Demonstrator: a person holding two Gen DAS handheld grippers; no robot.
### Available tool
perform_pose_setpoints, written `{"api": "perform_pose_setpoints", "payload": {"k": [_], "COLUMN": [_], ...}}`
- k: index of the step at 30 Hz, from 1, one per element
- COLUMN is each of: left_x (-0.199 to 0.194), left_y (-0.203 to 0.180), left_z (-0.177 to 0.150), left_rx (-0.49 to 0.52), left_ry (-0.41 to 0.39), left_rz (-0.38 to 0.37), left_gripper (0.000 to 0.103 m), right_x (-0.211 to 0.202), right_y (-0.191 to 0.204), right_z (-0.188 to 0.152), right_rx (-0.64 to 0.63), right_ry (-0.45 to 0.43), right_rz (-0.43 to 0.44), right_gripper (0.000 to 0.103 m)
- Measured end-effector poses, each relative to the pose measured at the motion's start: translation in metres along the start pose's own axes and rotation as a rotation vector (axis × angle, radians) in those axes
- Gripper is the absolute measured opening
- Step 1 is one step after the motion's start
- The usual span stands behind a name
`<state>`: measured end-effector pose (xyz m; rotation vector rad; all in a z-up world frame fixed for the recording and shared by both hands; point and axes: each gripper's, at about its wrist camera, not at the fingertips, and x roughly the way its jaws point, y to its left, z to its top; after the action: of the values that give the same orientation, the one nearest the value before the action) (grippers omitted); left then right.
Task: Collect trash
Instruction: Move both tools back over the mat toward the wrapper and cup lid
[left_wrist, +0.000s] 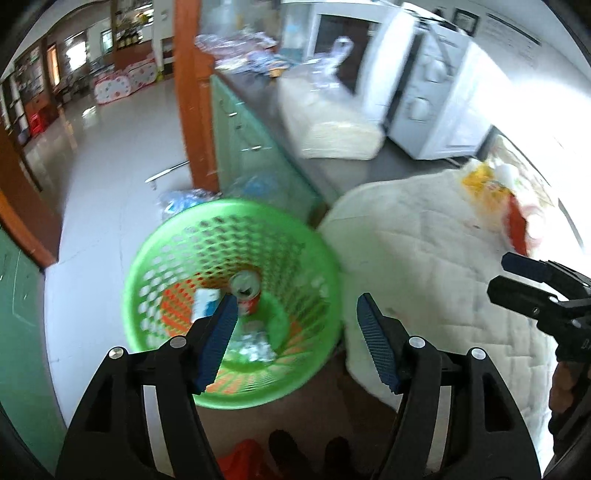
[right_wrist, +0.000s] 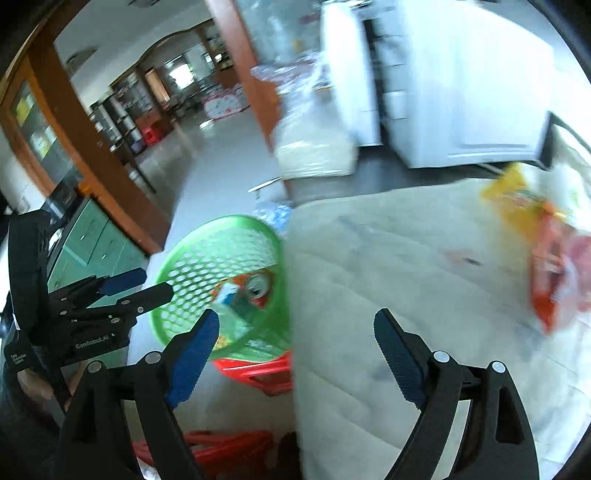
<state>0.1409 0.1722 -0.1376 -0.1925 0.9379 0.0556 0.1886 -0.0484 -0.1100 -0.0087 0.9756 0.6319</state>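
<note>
A green mesh basket (left_wrist: 155, 258) stands on the floor beside a table with a cream quilted cloth (left_wrist: 424, 258). A red drink can (left_wrist: 245, 290), a white-blue carton (left_wrist: 205, 304) and crumpled foil lie inside it. My left gripper (left_wrist: 295, 306) is open and empty above the basket's right rim. My right gripper (right_wrist: 295, 325) is open and empty over the table's left edge; it also shows in the left wrist view (left_wrist: 513, 275). Yellow and red wrappers (right_wrist: 535, 236) lie at the cloth's far right. The basket (right_wrist: 192, 243) and the left gripper (right_wrist: 144, 284) show in the right wrist view.
A red plastic stool (right_wrist: 258, 373) sits under the basket. A green cabinet (left_wrist: 251, 147) with a dark counter carries a white microwave (left_wrist: 424, 99) and a cream bundle (left_wrist: 332, 125). A wooden post (left_wrist: 192, 92) stands left of it. Plastic bags (left_wrist: 184, 199) lie on the floor.
</note>
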Motion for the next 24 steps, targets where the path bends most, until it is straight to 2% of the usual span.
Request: {"api": "perform_pose_setpoints", "payload": {"k": [14,20,24], "left_x": [0.009,0.023,0.038], "left_y": [-0.142,-0.198,-0.228], "left_z": [0.027,0.046,0.061], "left_rx": [0.181,0.239,0.251], "left_ry": [-0.013,-0.006,0.009], "left_rz": [-0.171,-0.238,-0.284], "left_gripper": [0.068,0.068,0.068], "right_x": [-0.083,-0.092,-0.093], "right_y": [-0.155,-0.197,-0.212], "right_z": [-0.034,-0.051,-0.057], "right_rx": [0.244,0.357,0.406], "right_ry": [-0.102,-0.119,-0.120], "right_rz": [-0.213,-0.230,-0.222], "right_gripper": [0.083,0.083,0.079]}}
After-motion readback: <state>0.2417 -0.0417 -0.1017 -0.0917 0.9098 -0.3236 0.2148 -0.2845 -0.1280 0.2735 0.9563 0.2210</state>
